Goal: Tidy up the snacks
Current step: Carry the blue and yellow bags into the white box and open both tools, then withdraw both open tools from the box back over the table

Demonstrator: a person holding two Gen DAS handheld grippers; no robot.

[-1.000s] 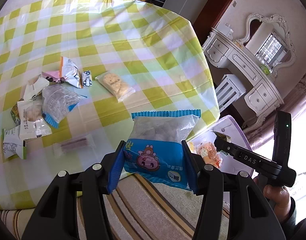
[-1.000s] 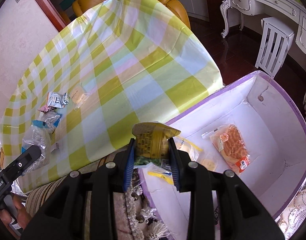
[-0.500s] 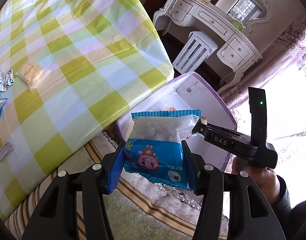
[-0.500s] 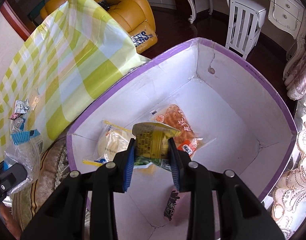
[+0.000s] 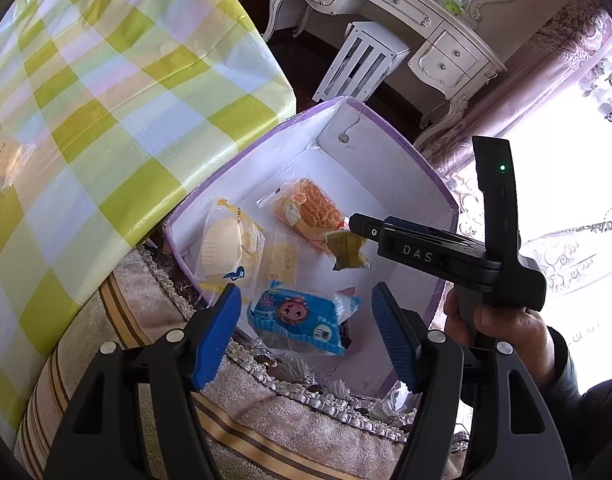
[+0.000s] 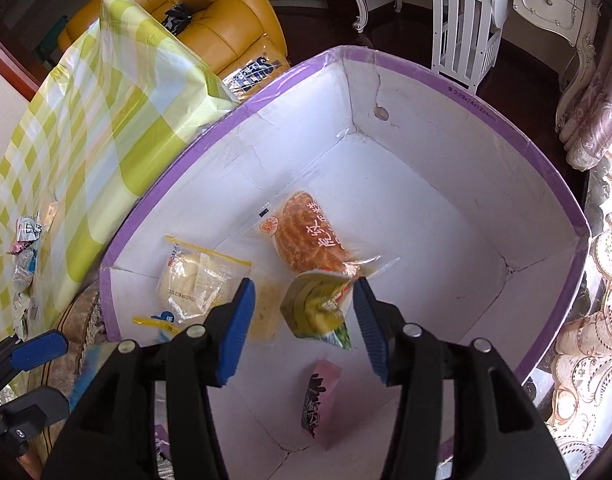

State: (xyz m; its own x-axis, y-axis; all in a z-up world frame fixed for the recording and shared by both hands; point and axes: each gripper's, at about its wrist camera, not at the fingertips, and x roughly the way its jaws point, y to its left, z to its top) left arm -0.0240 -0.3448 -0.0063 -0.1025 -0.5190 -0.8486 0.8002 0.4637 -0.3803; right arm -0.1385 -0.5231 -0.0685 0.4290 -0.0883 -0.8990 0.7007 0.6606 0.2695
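Ahead of the fingers, a box [image 6: 445, 80] holds a bun [image 6: 194, 284] and a cake [image 6: 306, 236]; a checked table [image 5: 106, 92] lies leftward.

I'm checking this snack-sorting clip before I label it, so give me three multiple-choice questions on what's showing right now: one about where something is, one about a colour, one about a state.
1. Where is the blue snack pack?
A. flat on the checked tablecloth
B. over the near end of the box, between the open jaws
C. on the white stool

2. What colour is the rim of the box?
A. purple
B. red
C. black

3. How do the jaws of the right gripper stand?
A. shut on the yellow-green packet
B. shut on nothing
C. open, with the packet loose between them

Answers: 1 B, since the left wrist view shows the pack beyond the spread jaws of the left gripper, at the box's near wall. 2 A, a purple band runs round the top edge. 3 C, gaps show on both sides of the yellow-green packet.
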